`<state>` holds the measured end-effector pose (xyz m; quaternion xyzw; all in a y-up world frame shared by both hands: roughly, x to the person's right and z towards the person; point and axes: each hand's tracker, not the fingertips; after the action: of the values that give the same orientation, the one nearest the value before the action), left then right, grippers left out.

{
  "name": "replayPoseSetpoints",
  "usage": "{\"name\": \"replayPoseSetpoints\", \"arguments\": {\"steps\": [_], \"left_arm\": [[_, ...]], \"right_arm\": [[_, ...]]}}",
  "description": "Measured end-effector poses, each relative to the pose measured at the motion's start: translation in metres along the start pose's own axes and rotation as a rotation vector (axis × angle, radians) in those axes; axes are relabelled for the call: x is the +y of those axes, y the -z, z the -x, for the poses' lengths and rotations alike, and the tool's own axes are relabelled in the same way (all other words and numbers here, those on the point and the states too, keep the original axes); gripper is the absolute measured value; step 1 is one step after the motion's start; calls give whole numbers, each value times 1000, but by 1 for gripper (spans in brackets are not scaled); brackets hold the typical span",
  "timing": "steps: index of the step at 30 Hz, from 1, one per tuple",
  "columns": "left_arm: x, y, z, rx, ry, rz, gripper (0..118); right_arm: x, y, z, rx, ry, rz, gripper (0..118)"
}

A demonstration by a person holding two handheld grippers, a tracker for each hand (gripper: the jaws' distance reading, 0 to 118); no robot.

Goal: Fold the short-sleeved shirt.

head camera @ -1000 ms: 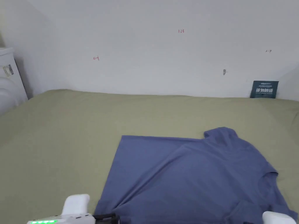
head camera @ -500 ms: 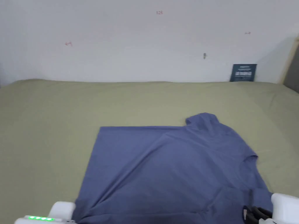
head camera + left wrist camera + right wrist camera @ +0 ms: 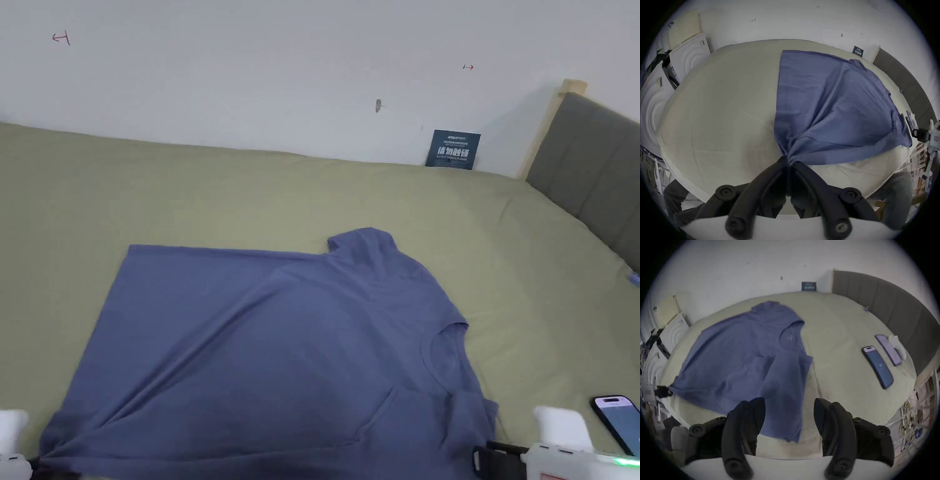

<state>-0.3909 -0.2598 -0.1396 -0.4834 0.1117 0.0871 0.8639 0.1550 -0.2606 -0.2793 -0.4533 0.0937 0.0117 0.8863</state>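
Observation:
A blue short-sleeved shirt (image 3: 281, 350) lies spread on the olive-green bed (image 3: 219, 194), collar to the right and hem to the left. In the left gripper view my left gripper (image 3: 788, 162) is shut on the near hem corner of the shirt (image 3: 826, 105), and the cloth bunches into folds at the jaws. In the head view it sits at the bottom left (image 3: 34, 464). My right gripper (image 3: 789, 402) stands open, its jaws on either side of the near sleeve of the shirt (image 3: 737, 361), which lies under them. Seen from the head, it is at the sleeve's edge (image 3: 480, 461).
Two phones (image 3: 877, 366) (image 3: 888, 348) lie on the sheet to the right of the shirt; one phone (image 3: 619, 422) shows by the right gripper. A grey headboard (image 3: 594, 162) bounds the right side. A dark card (image 3: 452, 149) leans on the far wall. White appliances (image 3: 688, 60) stand left of the bed.
The head camera has swung to the right, so the whole picture shifted left. The left gripper stays at the hem corner. The right gripper's black jaws now show at the near sleeve.

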Motion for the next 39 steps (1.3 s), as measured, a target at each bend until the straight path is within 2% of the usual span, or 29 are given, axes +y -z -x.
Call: {"name": "replayPoseSetpoints", "arguments": {"steps": [3, 6, 7, 8, 9, 10, 14, 20, 25, 33, 39], "left_arm": [[0, 6, 5, -10, -17, 17, 1], [0, 8, 9, -26, -51, 17, 1], [0, 8, 9, -25, -51, 16, 1], [0, 8, 8, -24, -51, 18, 1], [2, 10, 8, -22, -49, 20, 1], [3, 9, 8, -20, -48, 20, 1], [5, 6, 8, -20, -44, 17, 1], [12, -10, 14, -47, -50, -24, 1], [29, -17, 11, -58, -26, -41, 1], [92, -11, 15, -85, 20, -13, 1], [147, 17, 11, -88, 44, 64, 1]], "right_arm": [[-1, 22, 1, 17, -13, 85, 67], [-3, 22, 5, 8, 33, 129, 64], [-3, 20, 5, 41, 55, 151, 55], [-2, 18, 6, 47, 63, 163, 7], [-5, 16, 9, 25, 57, 120, 5], [-6, 13, 15, -14, 20, 94, 5], [-6, -2, 27, -15, -31, 35, 5], [-2, -36, 39, -2, -50, -51, 5], [20, -40, 35, 24, -31, -76, 5], [91, -23, 25, 25, -57, -78, 5], [149, 19, 23, 37, -58, 4, 5]]}}
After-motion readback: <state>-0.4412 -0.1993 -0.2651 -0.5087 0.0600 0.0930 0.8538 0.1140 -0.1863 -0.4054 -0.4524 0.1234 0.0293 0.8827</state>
